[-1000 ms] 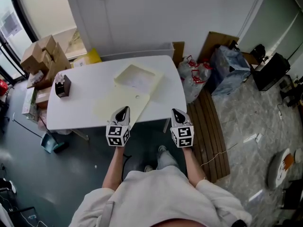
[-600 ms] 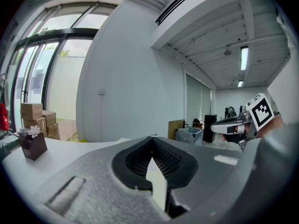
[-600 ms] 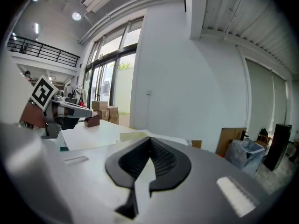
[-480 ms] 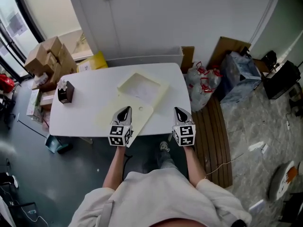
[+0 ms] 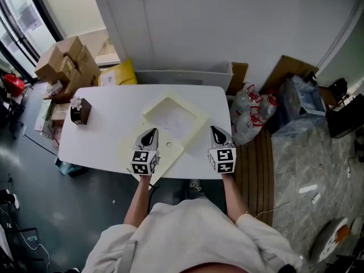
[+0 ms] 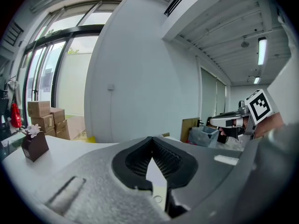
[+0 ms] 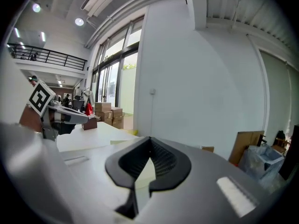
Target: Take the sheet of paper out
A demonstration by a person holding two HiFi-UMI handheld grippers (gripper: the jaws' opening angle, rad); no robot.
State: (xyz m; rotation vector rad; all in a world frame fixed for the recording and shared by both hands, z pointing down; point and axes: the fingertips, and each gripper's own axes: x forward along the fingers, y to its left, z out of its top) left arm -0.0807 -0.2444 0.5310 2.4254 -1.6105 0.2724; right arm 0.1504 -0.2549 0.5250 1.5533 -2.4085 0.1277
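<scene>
A pale yellow document pouch lies on the white table, with its square flap folded open toward the wall. A white sheet of paper shows in the opened part. My left gripper is shut and empty, its tip over the pouch's near half. My right gripper is also shut and empty, above the table's near right corner, right of the pouch. From the left gripper view the closed jaws point across the pouch. The right gripper view shows its jaws closed too.
A small brown box with a flower stands at the table's left end. Cardboard boxes are stacked at the back left. Plastic bags and a wooden slatted bench sit to the right. A white wall runs behind the table.
Both grippers have moved forward from the table's near edge to over the tabletop, the left now above the pouch. Both stay shut. The pouch has not moved.
</scene>
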